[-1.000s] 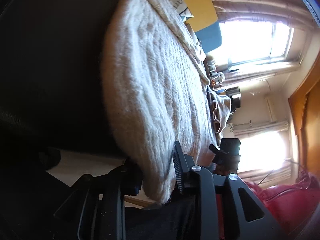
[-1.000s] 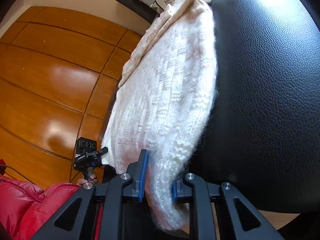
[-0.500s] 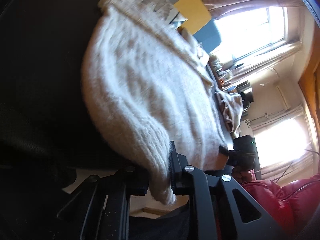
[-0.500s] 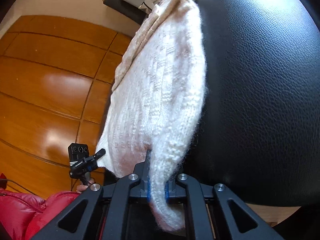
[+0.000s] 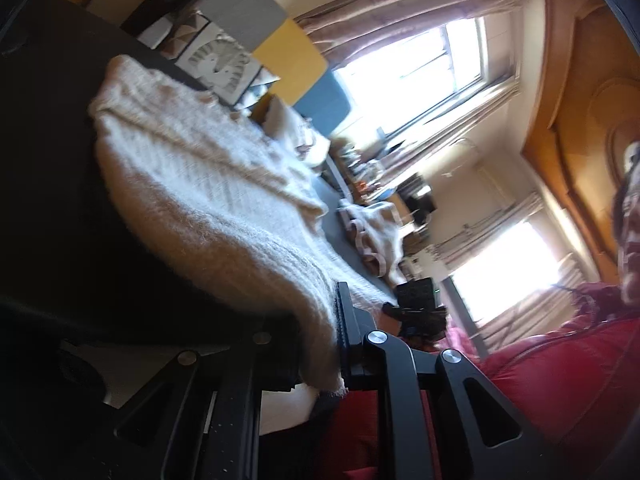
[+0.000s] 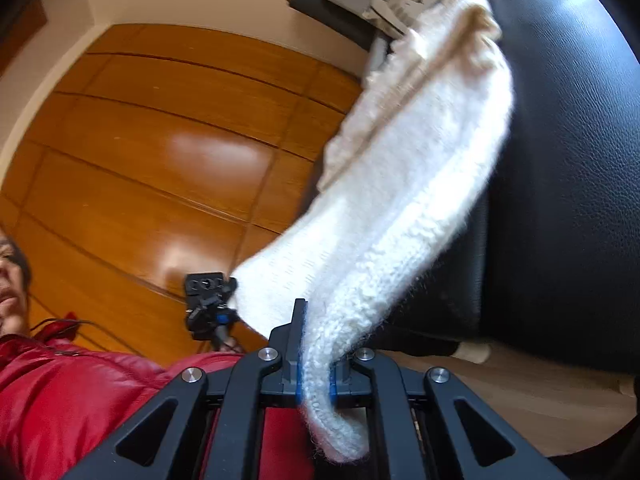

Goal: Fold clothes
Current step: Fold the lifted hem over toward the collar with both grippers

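The left gripper (image 5: 320, 344) is clamped on the hem corner of a cream, fuzzy, rib-knit sweater (image 5: 208, 200), which spreads away over a black leather surface (image 5: 48, 160). The fabric sags between the two holds, its far end resting by patterned cushions (image 5: 216, 60). The right gripper (image 6: 314, 364) is clamped on the other thick hem edge, the tip drooping below its pads.

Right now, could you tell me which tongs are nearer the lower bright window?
Right. The right tongs grip the sweater's window-side corner, between the left tongs and the window; the left tongs hold the corner toward the wooden panelling.
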{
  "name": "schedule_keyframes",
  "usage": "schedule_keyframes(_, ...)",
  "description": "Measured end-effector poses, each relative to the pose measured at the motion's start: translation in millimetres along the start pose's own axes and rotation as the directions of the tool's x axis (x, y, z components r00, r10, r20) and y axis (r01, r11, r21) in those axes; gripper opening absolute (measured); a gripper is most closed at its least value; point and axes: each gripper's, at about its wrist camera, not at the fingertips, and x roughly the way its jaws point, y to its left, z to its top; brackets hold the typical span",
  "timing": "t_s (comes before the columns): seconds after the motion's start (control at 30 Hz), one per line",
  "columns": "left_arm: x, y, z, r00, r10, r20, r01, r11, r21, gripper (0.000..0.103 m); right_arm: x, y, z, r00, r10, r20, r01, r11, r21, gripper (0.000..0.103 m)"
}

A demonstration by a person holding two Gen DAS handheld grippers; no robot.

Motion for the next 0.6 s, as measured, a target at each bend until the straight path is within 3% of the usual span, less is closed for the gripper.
schedule_keyframes(0.13, -18.0, -19.0, -0.6, 0.995, -0.078, 0.062, 0.079, 0.997, -0.012, 0.016, -16.6, 21.6, -8.9, 0.992, 0.107, 0.067, -0.106, 0.994, -0.017, 0.006)
schedule_keyframes(0.33, -34.6, -29.6, 4.0, 0.971, -0.187, 0.151, 0.197, 0.979, -0.052, 0.016, -29.7, 45.2, -17.5, 0.967, 0.227, 0.117, -0.224, 0.974, -0.042, 0.006)
schedule_keyframes(0.47, -27.6, -18.5, 22.8, 0.962, -0.201, 0.185, 0.214, 0.976, -0.052, 0.016, -26.7, 46.0, 3.0, 0.958, 0.249, 0.141, -0.243, 0.968, -0.058, 0.006)
schedule_keyframes(0.6, -8.8, 11.0, 54.3, 0.961, -0.173, 0.215, 0.194, 0.978, -0.078, 0.016, -22.0, 34.6, 53.6, 0.956, 0.224, 0.191, -0.211, 0.974, -0.086, 0.006)
